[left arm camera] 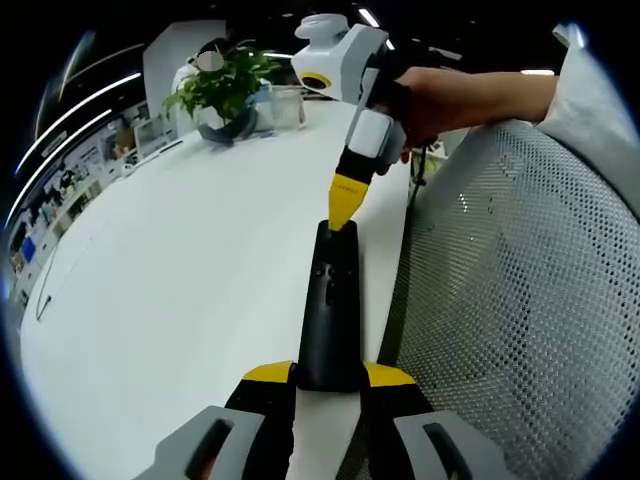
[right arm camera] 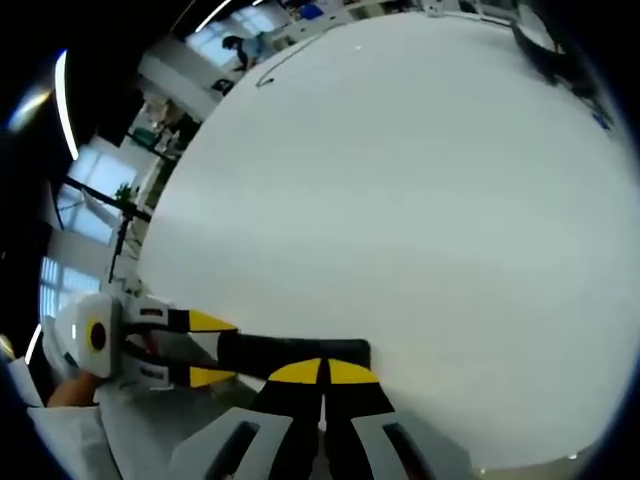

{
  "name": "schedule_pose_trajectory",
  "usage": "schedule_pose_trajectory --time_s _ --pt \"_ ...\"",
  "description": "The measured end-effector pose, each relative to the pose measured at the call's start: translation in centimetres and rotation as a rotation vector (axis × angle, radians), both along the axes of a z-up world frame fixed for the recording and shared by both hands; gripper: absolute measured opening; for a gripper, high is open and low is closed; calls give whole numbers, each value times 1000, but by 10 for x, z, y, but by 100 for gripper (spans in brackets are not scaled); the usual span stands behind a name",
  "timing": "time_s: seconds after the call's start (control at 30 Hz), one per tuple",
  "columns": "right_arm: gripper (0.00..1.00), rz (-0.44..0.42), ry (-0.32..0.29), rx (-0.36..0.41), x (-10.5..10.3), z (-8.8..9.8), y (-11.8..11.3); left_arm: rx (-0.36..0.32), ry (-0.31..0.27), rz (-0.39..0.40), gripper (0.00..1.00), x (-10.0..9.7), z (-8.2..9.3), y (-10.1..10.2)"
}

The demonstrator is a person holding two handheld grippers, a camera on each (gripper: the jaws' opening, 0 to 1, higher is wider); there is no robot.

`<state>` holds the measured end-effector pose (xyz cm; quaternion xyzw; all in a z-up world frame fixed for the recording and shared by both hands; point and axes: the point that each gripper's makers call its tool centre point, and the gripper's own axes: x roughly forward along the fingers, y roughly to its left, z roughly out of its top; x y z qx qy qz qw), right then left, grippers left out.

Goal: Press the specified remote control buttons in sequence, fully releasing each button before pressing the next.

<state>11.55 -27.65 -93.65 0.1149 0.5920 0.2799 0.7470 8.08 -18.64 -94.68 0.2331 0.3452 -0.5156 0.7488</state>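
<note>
Remote: the remote (left arm camera: pixel 329 310) lies on the white table (left arm camera: pixel 180 270), close to its right edge, just beside a mesh chair (left arm camera: pixel 510 300); I also see it as a dark bar under my right tips (right arm camera: pixel 290 354).
Left gripper: my left gripper (left arm camera: pixel 329 375) has its yellow tips clamped on the near end of the remote, one on each side, holding it steady.
Right gripper: my right gripper (left arm camera: pixel 343 215) has its jaws closed together into a single point, resting on the far end of the remote; in the right gripper view the tips (right arm camera: pixel 322 371) meet with no gap.
Slip risk: I judge the closed point could slide off the button I want and land on a neighbour.
Tilt risk: pressing at the far end could lever the remote in my left grip.
Edge risk: a shove right could push it off the table.
Release risk: I can't see buttons clearly, so I may lift too little.
</note>
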Motion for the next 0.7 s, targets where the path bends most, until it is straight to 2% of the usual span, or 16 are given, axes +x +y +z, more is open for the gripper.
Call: schedule_pose_trajectory --time_s 0.7 --pt "0 19 -27 -23 0 -1 -1 0 1 -3 24 1 0 0"
